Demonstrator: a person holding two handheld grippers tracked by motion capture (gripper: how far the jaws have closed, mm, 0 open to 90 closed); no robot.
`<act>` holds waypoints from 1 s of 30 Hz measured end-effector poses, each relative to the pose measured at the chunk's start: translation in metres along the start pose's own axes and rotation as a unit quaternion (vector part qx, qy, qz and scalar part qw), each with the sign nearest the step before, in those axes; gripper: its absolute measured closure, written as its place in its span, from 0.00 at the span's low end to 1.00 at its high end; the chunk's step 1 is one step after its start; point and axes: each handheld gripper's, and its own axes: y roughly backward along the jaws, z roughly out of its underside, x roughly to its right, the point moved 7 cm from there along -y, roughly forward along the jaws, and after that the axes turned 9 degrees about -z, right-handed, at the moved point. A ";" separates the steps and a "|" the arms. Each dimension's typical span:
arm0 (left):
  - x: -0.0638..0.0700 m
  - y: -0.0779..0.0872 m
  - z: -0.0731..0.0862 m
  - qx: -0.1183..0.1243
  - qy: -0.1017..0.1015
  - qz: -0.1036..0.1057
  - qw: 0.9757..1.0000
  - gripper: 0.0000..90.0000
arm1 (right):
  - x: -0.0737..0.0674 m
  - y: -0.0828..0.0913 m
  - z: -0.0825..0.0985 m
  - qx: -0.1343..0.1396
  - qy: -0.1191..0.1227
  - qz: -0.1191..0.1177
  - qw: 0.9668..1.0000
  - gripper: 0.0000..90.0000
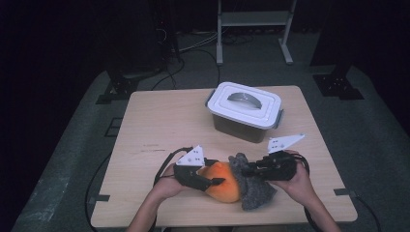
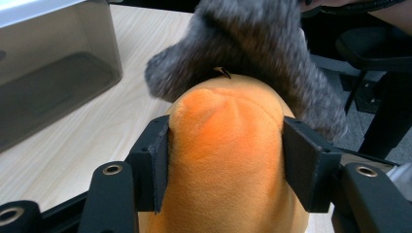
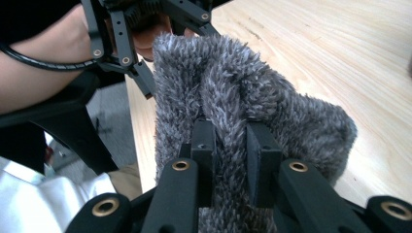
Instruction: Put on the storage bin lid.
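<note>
Plush toy (image 1: 227,181): orange body, shaggy grey fur part.

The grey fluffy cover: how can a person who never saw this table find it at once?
On the light wooden table, look at the near edge, in front of the white-lidded plastic box. The grey fluffy cover lies against a round orange plush toy; it is the only grey, shaggy thing, pinched by the right gripper.

My black left gripper (image 2: 226,165) clamps plain orange plush (image 2: 228,160); my black right gripper (image 3: 228,141) pinches shaggy grey fur (image 3: 252,97). The table (image 1: 164,121) is pale wood, and the box lid (image 1: 246,104) is white.
</note>
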 end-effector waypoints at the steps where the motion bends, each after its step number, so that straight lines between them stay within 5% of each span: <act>1: 0.000 0.000 0.001 0.000 0.001 0.000 1.000 0.45 | 0.000 -0.004 0.000 -0.010 0.004 0.003 1.000 0.84; 11: -0.003 -0.003 0.007 0.014 0.032 0.036 0.999 0.25 | 0.010 -0.012 0.025 -0.028 -0.020 0.003 0.999 0.84; 16: -0.007 -0.003 0.013 0.016 0.051 0.048 0.997 0.29 | 0.014 -0.009 0.037 -0.038 -0.032 0.007 0.999 0.84; 21: -0.009 -0.001 0.013 0.019 0.052 0.036 0.998 0.43 | 0.023 -0.001 0.049 -0.058 -0.048 0.023 0.997 0.84; 24: -0.008 -0.002 0.010 0.019 0.054 0.035 0.998 0.44 | 0.021 0.005 0.044 -0.048 -0.043 0.025 0.998 0.84; 30: 0.004 -0.009 -0.001 0.020 0.028 0.026 0.999 0.43 | 0.001 0.009 0.003 -0.009 0.001 0.011 1.000 0.84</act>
